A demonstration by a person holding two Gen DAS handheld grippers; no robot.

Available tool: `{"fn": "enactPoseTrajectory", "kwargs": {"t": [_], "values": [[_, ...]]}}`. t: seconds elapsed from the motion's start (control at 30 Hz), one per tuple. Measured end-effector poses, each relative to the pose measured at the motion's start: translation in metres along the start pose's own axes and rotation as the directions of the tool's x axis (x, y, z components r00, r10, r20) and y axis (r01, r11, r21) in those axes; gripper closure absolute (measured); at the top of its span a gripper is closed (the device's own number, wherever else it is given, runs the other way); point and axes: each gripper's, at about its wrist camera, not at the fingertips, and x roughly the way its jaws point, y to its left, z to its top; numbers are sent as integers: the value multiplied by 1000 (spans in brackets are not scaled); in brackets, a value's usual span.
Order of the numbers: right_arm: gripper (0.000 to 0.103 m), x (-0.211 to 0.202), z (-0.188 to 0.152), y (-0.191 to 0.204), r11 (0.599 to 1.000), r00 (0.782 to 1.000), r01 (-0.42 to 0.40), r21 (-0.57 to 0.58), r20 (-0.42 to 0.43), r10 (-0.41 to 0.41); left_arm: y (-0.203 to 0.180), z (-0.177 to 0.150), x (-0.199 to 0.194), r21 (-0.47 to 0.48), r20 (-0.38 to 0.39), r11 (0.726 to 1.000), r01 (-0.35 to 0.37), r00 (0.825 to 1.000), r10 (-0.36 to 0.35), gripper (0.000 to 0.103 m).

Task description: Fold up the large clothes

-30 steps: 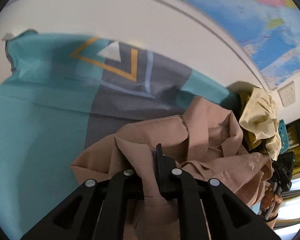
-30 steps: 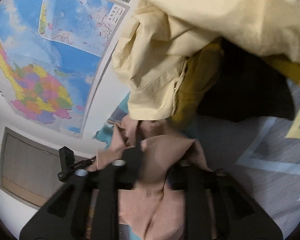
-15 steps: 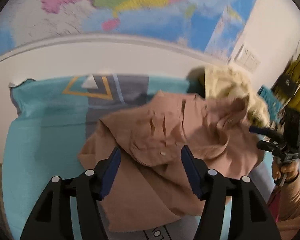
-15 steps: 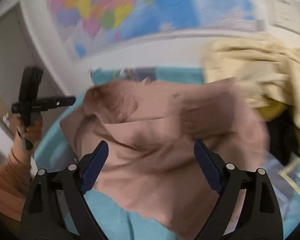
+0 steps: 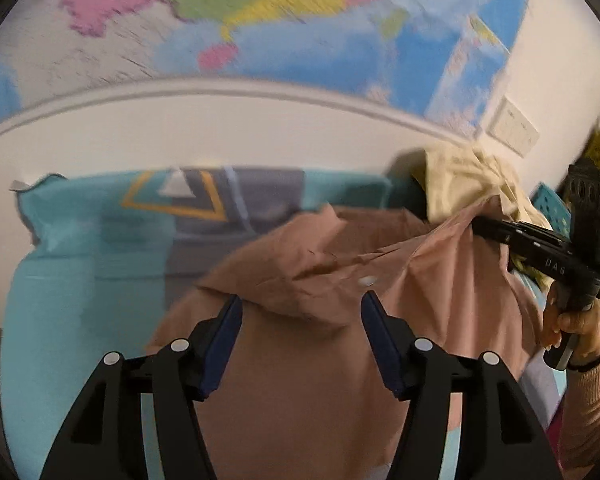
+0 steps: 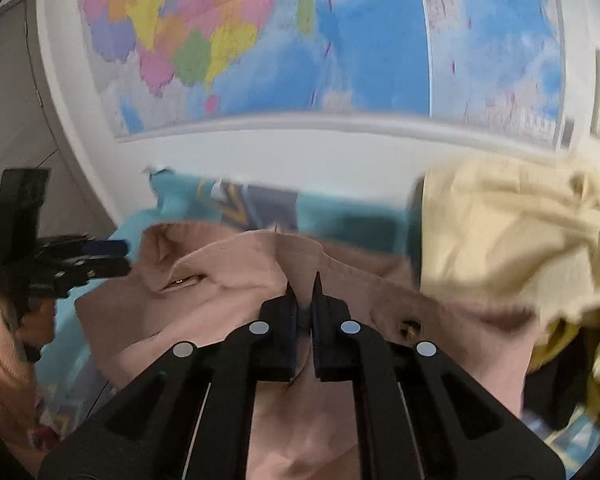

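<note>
Fabric of the pink shirt (image 6: 228, 280) is pinched in your right gripper (image 6: 305, 292), whose jaws just closed; your left gripper (image 5: 300, 312) stands released above it.

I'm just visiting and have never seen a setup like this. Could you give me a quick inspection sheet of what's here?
Surface: teal and grey patterned cover, lying flat against the wall.
Job's things: pinkish-brown shirt, crumpled, partly lifted at one edge.
Clutter: cream garment heaped at the right, yellow and dark fabric beneath it.
Grippers: left tool open above the shirt, nothing pinched; right tool has just closed, shut on a fold of the shirt.
Cables: nothing seen.
Surroundings: coloured wall map on the white wall; the person's hand grips the right tool's handle.
</note>
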Motion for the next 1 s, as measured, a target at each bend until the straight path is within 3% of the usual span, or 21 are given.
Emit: {"fn": "enactPoseTrajectory", "kwargs": {"t": [0.07,0.17,0.27,0.3,0.37,0.4,0.5,0.6,0.7,0.73,0.77,0.8,0.83,0.87,0.9,0.93,1.0], "values": [[93,32,-2,-1,1000,994,11,-5,-105,-12,4,-2,4,-11,-8,1000,-14,1000,14,41],[70,68,-14,-11,999,975,45,28,-219,-38,11,-14,26,17,-76,991,-133,988,134,41],[51,44,-19,-26,995,986,14,101,-164,2,22,-26,33,7,-115,988,-156,981,155,41],[39,18,-23,-31,993,995,-17,114,-101,29,30,-29,29,-21,-115,991,-129,985,125,41],[29,-22,-37,-37,993,998,-55,106,-10,56,42,-35,15,-61,-89,995,-83,993,77,36],[26,-49,-48,-42,994,999,-43,103,37,39,44,-39,7,-69,-70,995,-69,995,64,34],[23,-94,-86,-61,987,997,-57,152,61,48,50,-52,-14,-82,-21,997,-15,1000,13,27],[23,-114,-137,-71,976,999,-53,212,21,49,45,-71,-18,-48,-35,999,-18,999,16,20],[23,-111,-165,-70,973,999,-40,228,-27,48,36,-89,-3,-15,-95,1000,-5,995,3,18],[24,-103,-173,-71,968,997,-48,245,-42,60,33,-94,5,-12,-119,1000,4,993,-5,18],[32,-93,-175,-69,969,997,-39,244,-56,54,31,-96,13,-9,-131,1000,6,991,-7,20],[47,-85,-178,-68,973,996,-30,228,-71,47,29,-99,21,-14,-145,1000,20,989,-22,27],[57,-85,-180,-69,974,995,-42,225,-75,60,29,-100,27,-27,-150,999,32,988,-36,41],[78,-83,-178,-72,972,994,-50,230,-82,70,29,-98,27,-35,-131,999,20,991,-25,67],[91,-90,-175,-78,966,994,-67,251,-64,86,32,-95,23,-78,-132,996,46,990,-56,79],[92,-99,-174,-85,960,994,-85,268,-38,99,37,-91,18,-121,-133,991,56,988,-72,89],[100,-143,-163,-98,940,989,-149,307,56,138,47,-88,-3,-183,-115,980,77,988,-99,95]]}}
